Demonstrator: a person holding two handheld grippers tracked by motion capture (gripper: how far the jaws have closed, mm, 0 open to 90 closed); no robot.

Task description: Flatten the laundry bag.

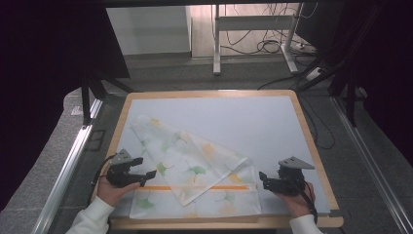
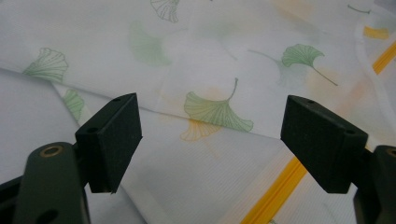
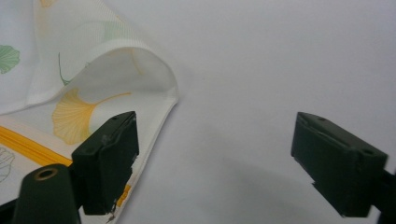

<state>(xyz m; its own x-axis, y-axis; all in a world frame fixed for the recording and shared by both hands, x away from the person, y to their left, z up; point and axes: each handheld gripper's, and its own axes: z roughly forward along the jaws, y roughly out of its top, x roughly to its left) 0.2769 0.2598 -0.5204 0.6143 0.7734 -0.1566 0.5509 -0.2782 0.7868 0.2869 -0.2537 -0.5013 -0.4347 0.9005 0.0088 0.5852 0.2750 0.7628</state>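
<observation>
Mid-fold: my left tongs (image 1: 146,177) and right tongs (image 1: 263,178) gape empty beside the thin white ginkgo-leaf printed cloth (image 1: 195,168), lower centre; next, pinch an edge.

table: from my feed i see a light wooden tabletop (image 1: 311,141) with rounded far corners, most of it covered by a pale grey mat (image 1: 243,122).
floor: grey, speckled carpet (image 1: 380,195) on both sides of the table and beyond it.
rails: a metal rail (image 1: 65,170) runs along the floor on the left, another (image 1: 375,165) on the right.
far side: i make out a white desk frame (image 1: 253,29) with two legs, a tangle of cables (image 1: 265,44) under it, a pale wall panel (image 1: 146,29) left of it.
edges: dark curtains (image 1: 44,73) close in both sides.
light: even, soft, no hard shadows.
</observation>
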